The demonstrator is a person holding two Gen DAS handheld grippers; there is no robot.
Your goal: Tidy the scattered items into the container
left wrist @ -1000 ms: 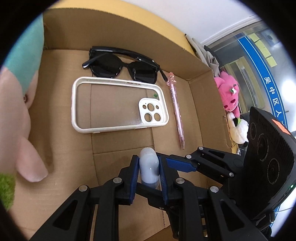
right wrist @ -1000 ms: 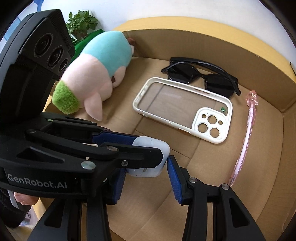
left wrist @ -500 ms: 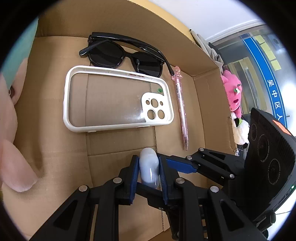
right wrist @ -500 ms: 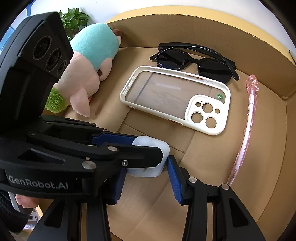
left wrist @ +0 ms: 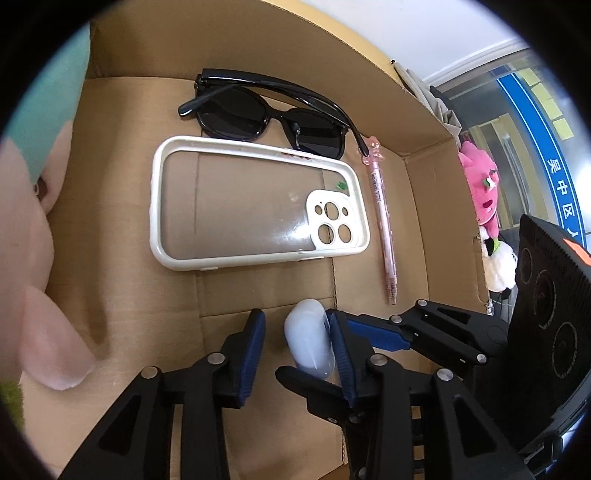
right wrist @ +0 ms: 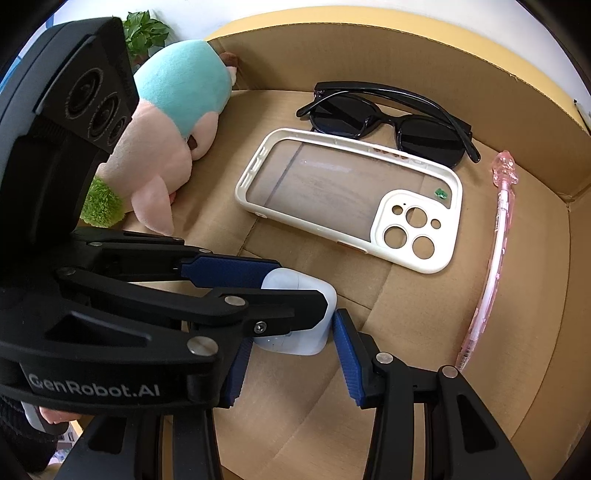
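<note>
A pale blue earbud case stands on the floor of the cardboard box. My left gripper is open around it: the right pad touches it, the left pad stands apart. In the right wrist view the case shows behind the left gripper's fingers. My right gripper is open and empty just in front of the case. The box also holds black sunglasses, a white phone case, a pink pen and a plush toy.
The box walls rise at the back and the right. A pink and white plush sits outside the box on the right. A green plant stands behind the box.
My left gripper has opened and let go of the earbud case, which now rests on the box floor. Both grippers have come lower and closer to the floor.
</note>
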